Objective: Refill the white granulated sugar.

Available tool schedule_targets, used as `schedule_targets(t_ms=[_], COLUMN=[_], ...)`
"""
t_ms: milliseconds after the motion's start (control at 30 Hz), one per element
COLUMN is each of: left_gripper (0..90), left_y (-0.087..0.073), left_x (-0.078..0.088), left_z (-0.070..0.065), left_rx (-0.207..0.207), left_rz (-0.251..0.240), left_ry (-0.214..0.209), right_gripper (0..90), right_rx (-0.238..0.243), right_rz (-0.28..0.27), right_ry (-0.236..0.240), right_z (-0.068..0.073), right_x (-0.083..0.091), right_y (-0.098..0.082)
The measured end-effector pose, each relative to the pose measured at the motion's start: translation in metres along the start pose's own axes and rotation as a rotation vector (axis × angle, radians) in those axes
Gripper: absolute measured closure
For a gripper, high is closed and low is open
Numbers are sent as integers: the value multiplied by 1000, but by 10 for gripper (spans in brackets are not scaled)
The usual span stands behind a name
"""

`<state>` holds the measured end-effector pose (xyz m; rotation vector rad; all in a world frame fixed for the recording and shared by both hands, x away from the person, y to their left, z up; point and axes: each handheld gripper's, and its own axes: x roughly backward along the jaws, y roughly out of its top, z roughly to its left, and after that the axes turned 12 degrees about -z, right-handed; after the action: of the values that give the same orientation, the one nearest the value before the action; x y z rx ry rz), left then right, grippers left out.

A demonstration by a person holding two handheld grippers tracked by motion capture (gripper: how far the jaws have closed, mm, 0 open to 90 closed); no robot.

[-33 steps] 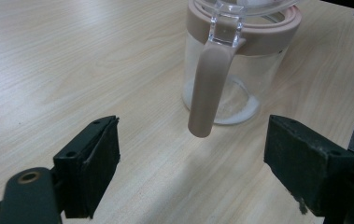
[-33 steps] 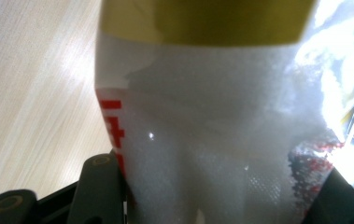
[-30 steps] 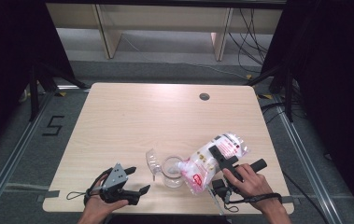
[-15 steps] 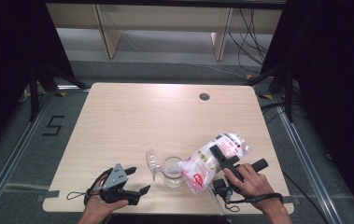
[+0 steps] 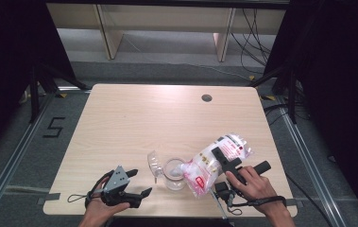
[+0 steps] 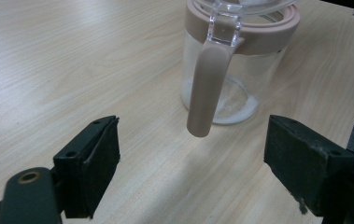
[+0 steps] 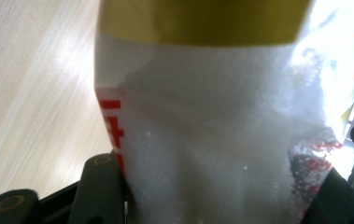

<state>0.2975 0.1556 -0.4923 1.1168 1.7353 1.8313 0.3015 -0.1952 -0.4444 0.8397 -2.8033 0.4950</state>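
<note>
A clear bag of white granules [image 5: 214,163] with red print is tilted, its lower corner over the mouth of a clear jar [image 5: 174,174]. My right gripper [image 5: 225,158] is shut on the bag, whose white contents [image 7: 212,140] bulge between the jaws. The jar [image 6: 233,60] has a pink rim and a pink handle [image 6: 207,88], with a little white powder on its bottom; its clear lid [image 5: 154,163] stands flipped up at the left. My left gripper [image 5: 139,182] rests open near the front edge, left of the jar, the handle ahead of its jaws [image 6: 193,163].
The wooden table [image 5: 167,113] has a round cable hole [image 5: 207,98] at the back right. Beyond the table stand shelf legs and cables on the floor. The number 5 is taped on the floor at the left [image 5: 54,126].
</note>
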Motion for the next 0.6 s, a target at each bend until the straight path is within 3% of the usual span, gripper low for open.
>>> schedule_targets(t_ms=[467,533,600], left_gripper=[179,179,179], left_y=[0,1,1], left_x=[-1,0,1], left_z=[-1,2,1], left_rx=[6,-26,-30], left_rz=[-8,0,1], left_ry=[1,-9,-5], right_gripper=[496,497,498], right_rx=[18,21,16], right_rz=[1,3,4], right_ry=[-4,-7,-5], right_z=[-1,-1,-1], right_x=[1,1,1], right_y=[0,1,1])
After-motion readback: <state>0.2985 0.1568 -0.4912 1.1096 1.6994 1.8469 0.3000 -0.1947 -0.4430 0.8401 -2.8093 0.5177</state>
